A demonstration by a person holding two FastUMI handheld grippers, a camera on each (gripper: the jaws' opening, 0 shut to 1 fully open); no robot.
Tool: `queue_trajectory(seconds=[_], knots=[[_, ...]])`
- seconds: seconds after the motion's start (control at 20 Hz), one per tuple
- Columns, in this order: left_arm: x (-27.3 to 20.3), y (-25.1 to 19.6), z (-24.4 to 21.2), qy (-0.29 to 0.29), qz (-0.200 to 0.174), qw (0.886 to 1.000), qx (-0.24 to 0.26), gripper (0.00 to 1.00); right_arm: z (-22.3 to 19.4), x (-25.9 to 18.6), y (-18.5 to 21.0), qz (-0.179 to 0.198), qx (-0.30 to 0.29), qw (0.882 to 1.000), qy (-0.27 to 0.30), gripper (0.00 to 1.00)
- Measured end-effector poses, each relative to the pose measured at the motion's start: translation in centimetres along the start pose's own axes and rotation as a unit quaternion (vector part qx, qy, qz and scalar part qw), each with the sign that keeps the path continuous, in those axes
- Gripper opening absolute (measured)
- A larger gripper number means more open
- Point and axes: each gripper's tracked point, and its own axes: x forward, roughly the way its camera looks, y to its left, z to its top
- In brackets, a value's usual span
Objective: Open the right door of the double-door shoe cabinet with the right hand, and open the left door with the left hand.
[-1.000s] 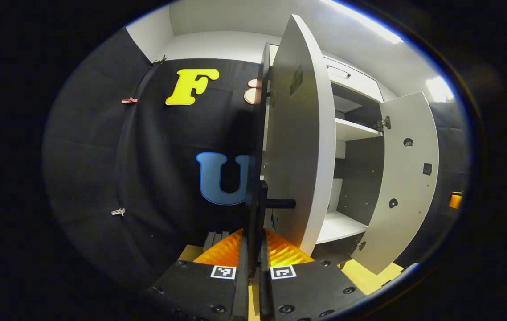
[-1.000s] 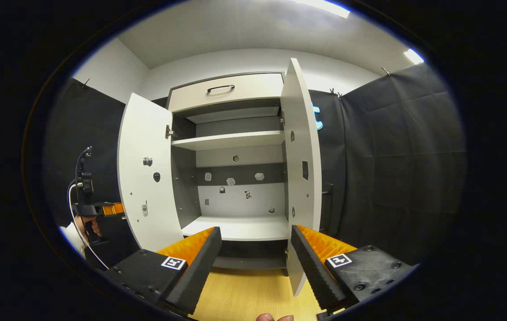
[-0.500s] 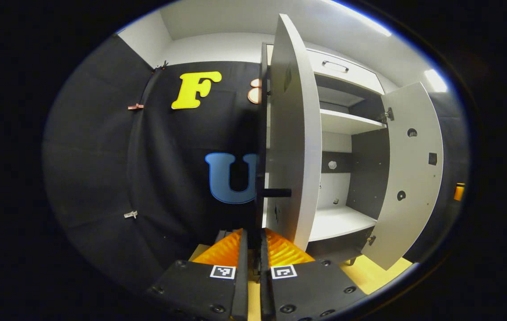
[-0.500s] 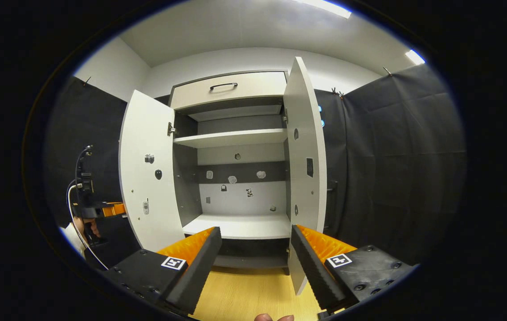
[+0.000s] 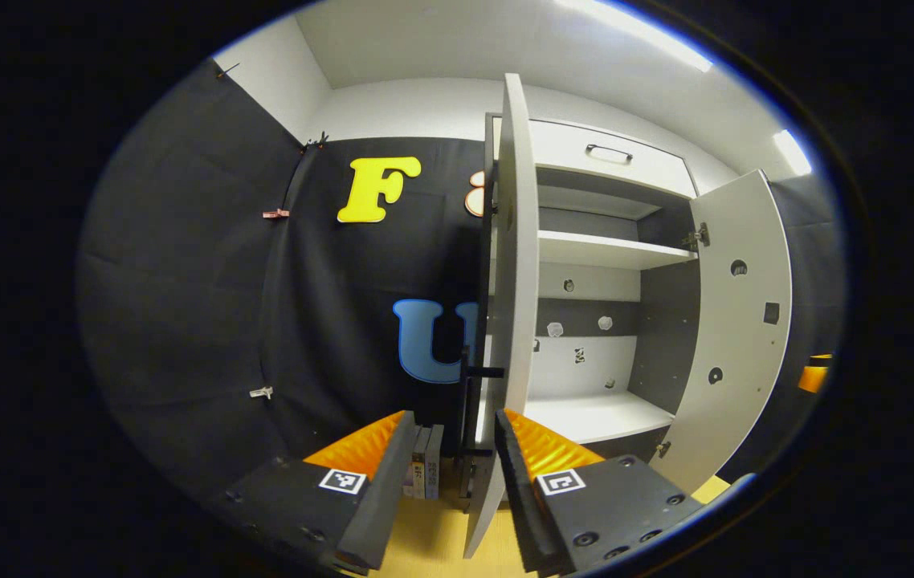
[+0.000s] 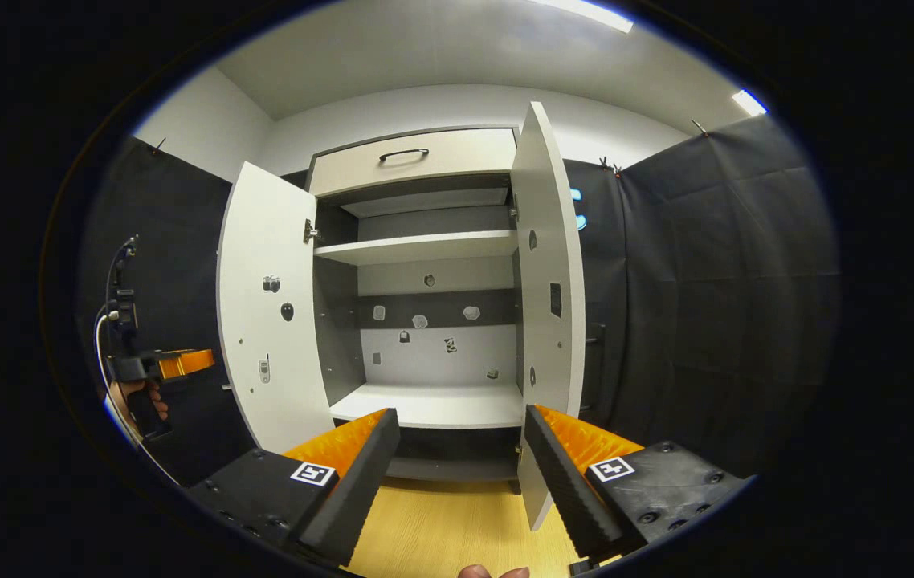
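— Step in hand? Left door (image 5: 512,265) ahead of left gripper (image 5: 447,474), swung wide, handle (image 5: 479,372) free; jaws spread, empty.

— Right gripper (image 6: 461,470) likewise agape, holding nothing; right door (image 6: 547,305) just ahead, open. Probably only backing away left.

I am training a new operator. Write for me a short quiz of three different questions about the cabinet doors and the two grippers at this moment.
1. True or false: both doors of the shoe cabinet stand open.
2. Is the left gripper (a) shut on the left door handle, (b) open and off it, or (c) shut on nothing?
3. Fill in: the right gripper is ____ and holds nothing.

Key: 1 true: left door and right door both swung out. 2 b. 3 open.
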Motion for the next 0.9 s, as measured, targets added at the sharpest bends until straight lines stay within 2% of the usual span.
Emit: queue_trajectory(seconds=[0.05,0.15,0.2,0.25,0.45,0.6,0.9], knots=[[-0.7,-0.7,0.3,-0.003,-0.006,1.0,0.003,0.72,0.1,0.0,-0.1,0.0,0.001,1.0,-0.001,0.99],[-1.7,-1.9,1.2,-0.01,-0.014,1.0,0.01,0.81,0.4,0.1,-0.1,0.001,0.004,1.0,-0.004,0.99],[-2.2,-2.6,1.7,-0.014,-0.018,1.0,0.016,0.91,0.4,0.1,-0.1,0.0,0.004,1.0,-0.005,0.99],[-2.6,-3.4,2.0,-0.017,-0.023,0.999,0.021,0.93,0.4,0.1,-0.2,0.0,0.004,1.0,-0.005,0.99],[-4.0,-5.5,2.7,-0.024,-0.013,0.999,0.037,0.94,0.6,0.1,-0.5,-0.002,0.003,1.0,-0.007,0.99],[-4.8,-8.2,3.0,-0.024,-0.034,0.998,0.04,0.94,0.5,0.1,-0.7,-0.007,-0.001,1.0,-0.006,0.99],[-6.0,-11.7,2.1,-0.012,-0.052,0.998,0.024,0.94,0.7,0.1,-0.7,-0.012,-0.012,1.0,-0.009,0.99]])
